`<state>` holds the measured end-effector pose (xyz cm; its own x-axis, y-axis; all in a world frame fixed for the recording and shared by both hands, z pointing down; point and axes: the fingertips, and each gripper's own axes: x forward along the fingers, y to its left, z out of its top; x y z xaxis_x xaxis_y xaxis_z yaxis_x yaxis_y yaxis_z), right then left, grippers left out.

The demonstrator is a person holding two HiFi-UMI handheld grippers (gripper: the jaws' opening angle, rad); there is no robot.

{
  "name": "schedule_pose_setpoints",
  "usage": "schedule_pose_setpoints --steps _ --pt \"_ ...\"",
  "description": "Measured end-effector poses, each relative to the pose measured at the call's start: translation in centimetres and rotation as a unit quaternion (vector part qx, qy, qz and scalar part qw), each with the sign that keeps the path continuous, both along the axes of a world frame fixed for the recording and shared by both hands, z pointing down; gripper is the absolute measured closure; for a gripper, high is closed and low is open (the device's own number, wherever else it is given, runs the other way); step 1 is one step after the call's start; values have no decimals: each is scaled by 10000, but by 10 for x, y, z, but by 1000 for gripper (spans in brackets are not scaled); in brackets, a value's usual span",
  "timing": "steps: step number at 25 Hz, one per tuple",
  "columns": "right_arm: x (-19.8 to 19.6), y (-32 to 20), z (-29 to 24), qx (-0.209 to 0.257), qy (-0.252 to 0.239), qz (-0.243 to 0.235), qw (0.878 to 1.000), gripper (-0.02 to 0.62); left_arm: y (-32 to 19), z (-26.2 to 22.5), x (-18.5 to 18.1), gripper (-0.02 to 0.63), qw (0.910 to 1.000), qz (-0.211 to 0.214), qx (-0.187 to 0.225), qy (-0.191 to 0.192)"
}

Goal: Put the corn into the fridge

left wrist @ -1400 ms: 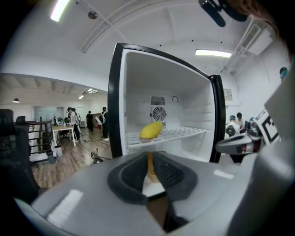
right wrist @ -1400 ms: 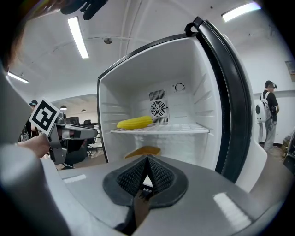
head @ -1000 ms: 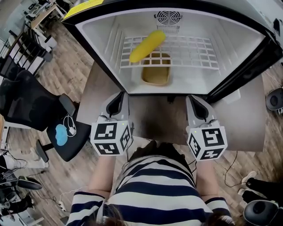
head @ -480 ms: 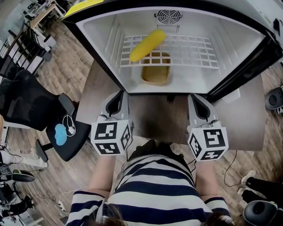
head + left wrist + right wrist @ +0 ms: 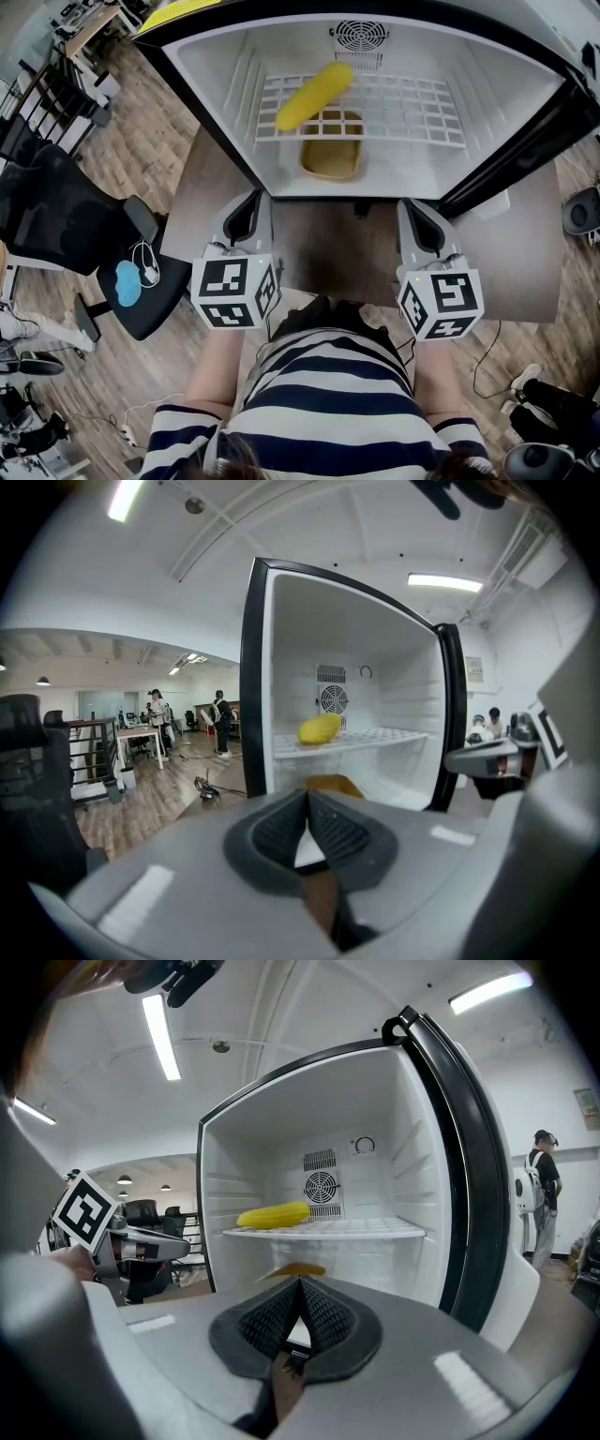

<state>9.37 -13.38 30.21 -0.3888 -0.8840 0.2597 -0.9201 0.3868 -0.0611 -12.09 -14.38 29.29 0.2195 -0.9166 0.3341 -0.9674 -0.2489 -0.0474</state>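
The yellow corn (image 5: 313,96) lies on the white wire shelf (image 5: 403,112) inside the open fridge (image 5: 206,75), towards the shelf's left side. It also shows as the corn (image 5: 319,729) in the left gripper view and the corn (image 5: 273,1214) in the right gripper view. My left gripper (image 5: 247,217) and right gripper (image 5: 418,221) are held side by side just in front of the fridge, well back from the corn. Both are shut with nothing between the jaws; the left gripper (image 5: 307,795) and right gripper (image 5: 299,1283) have their tips touching.
A tan tray (image 5: 330,157) sits on the fridge floor below the shelf. The fridge door (image 5: 525,141) hangs open at the right. A black office chair (image 5: 66,225) stands on the wooden floor to the left. The person's striped shirt (image 5: 323,403) fills the bottom.
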Motion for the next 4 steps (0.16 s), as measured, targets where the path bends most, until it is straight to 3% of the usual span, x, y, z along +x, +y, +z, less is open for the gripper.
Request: schedule_pose_setpoints --steps 4 --pt "0 0 1 12 -21 18 10000 604 1 1 0 606 10000 21 11 -31"
